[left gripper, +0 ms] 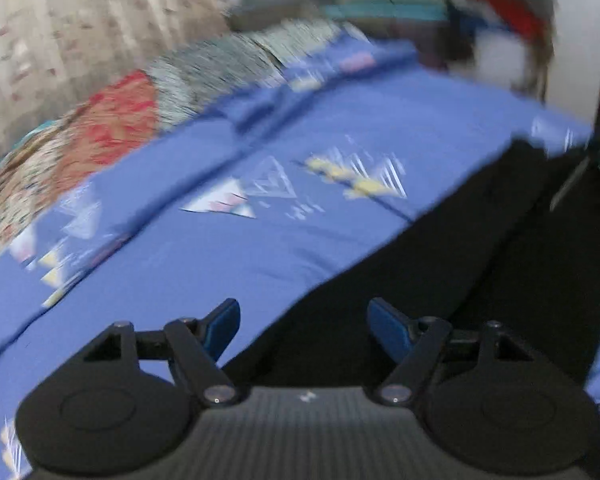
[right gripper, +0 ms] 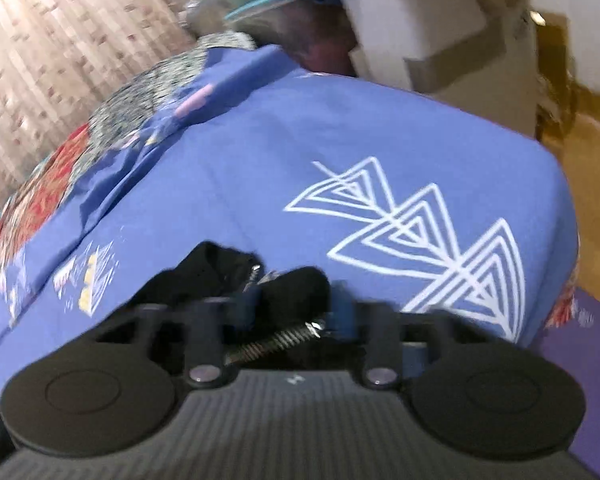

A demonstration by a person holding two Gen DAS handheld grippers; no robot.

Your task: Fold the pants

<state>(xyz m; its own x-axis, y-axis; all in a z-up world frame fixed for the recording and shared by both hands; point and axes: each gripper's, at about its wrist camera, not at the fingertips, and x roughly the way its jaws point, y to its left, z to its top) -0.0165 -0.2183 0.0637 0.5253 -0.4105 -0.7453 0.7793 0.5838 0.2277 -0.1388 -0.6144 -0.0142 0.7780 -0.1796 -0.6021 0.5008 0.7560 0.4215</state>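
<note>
The black pants (left gripper: 480, 248) lie on a blue patterned bedsheet (left gripper: 260, 140), running from the lower middle to the right edge in the left wrist view. My left gripper (left gripper: 303, 326) is open and empty, just above the near end of the pants. My right gripper (right gripper: 296, 304) is shut on a bunched fold of the black pants (right gripper: 228, 268), held over the sheet (right gripper: 340, 128). The frames are motion-blurred.
A red and grey patterned quilt (left gripper: 100, 128) lies along the far left edge of the bed. Curtains (right gripper: 40, 40) hang behind. White boxes and clutter (right gripper: 412, 24) stand past the bed's far end. Wooden floor (right gripper: 596, 168) shows at the right.
</note>
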